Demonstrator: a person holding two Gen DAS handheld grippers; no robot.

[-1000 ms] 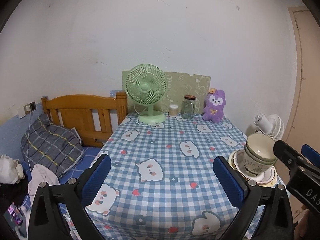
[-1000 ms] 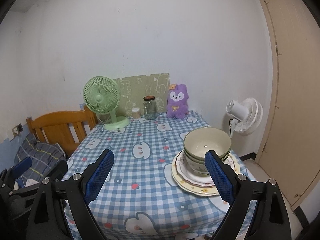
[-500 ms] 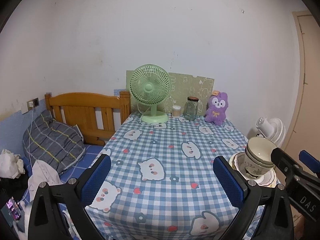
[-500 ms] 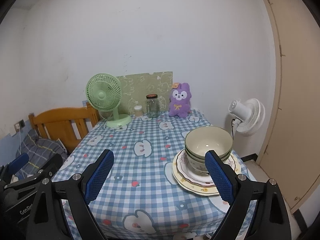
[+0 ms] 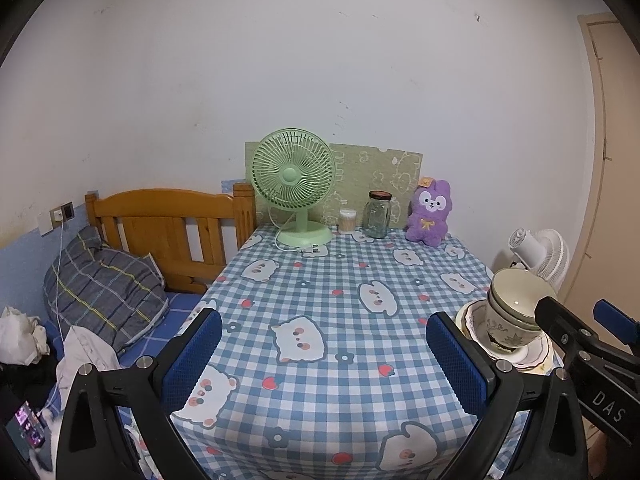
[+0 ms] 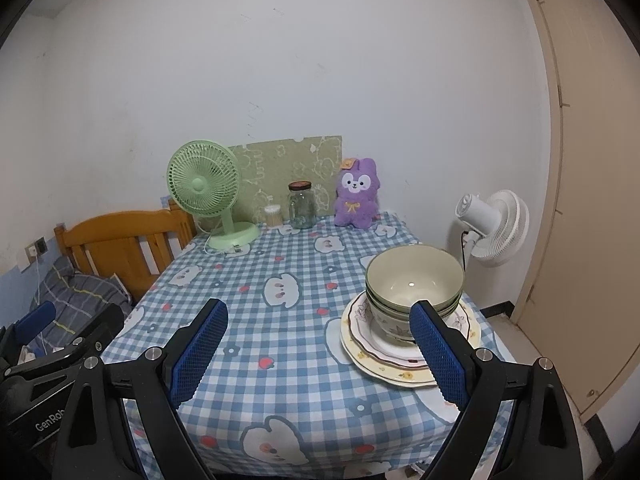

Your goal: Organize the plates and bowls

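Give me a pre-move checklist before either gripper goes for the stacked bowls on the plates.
1. Right gripper open and empty: ok.
2. Left gripper open and empty: ok.
3. Nested cream bowls with green rims sitting upright on the stack of scalloped floral plates: ok.
4. Plates fully on the blue checked tablecloth, though close to its right edge: ok.
5. Green desk fan, glass jar and purple plush rabbit at the far end, away from the stack: ok.
6. How many bowls are nested: cannot tell.

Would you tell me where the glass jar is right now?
The glass jar stands at the table's far edge by the wall, between the small cotton-swab container and the purple plush toy.
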